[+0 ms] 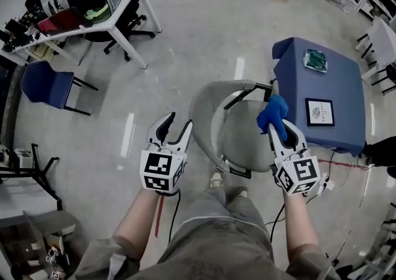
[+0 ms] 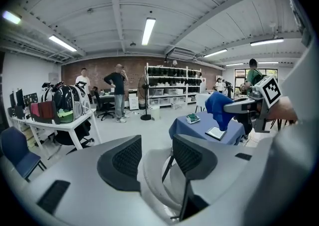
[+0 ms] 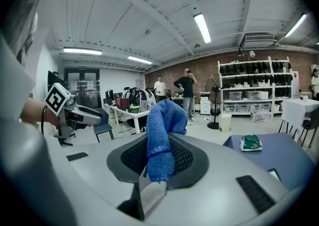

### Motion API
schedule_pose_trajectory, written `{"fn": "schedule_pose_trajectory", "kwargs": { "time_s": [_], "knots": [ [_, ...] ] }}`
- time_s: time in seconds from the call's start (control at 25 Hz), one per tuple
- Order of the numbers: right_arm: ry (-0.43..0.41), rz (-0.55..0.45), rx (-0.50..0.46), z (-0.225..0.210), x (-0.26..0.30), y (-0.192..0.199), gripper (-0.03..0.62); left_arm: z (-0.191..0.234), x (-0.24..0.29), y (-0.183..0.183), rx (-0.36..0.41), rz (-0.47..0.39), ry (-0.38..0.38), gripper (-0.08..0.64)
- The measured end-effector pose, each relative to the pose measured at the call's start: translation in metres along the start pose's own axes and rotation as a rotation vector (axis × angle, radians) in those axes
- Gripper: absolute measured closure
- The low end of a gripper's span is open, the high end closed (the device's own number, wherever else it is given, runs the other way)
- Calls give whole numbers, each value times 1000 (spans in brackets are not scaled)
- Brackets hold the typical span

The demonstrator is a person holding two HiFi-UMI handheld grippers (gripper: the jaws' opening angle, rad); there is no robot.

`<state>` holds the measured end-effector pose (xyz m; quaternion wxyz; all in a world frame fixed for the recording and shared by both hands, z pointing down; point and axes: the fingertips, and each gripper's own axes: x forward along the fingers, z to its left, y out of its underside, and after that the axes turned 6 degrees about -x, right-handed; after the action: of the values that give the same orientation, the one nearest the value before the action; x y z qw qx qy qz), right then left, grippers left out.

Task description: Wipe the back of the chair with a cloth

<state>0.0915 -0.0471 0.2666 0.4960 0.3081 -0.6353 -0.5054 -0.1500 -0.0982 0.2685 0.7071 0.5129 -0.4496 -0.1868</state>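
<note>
Right claw is clamped on the cloth. It's a nubby blue terry thing bunched into a fat roll, sticking up past the black mesh-textured pads over the chair's right edge. Left claw is spread wide, nothing gripped, just beside the smooth curved grey shell of the chair back. A blue fabric-draped surface sits beyond the chair.

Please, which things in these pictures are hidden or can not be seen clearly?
- Legs of the chair: head view, mostly under its seat.
- Print on the card: head view, too small.
- The green thing on the blue table: too small to identify.
- Tips of the right gripper: head view, behind the cloth.
</note>
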Motion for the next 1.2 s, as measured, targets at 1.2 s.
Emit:
{"fn": "schedule_pose_trajectory", "kwargs": {
  "time_s": [1.2],
  "knots": [
    [-157,194,63,-83,225,223,500,47,150,140,-114,318,-100,331]
  ]
}}
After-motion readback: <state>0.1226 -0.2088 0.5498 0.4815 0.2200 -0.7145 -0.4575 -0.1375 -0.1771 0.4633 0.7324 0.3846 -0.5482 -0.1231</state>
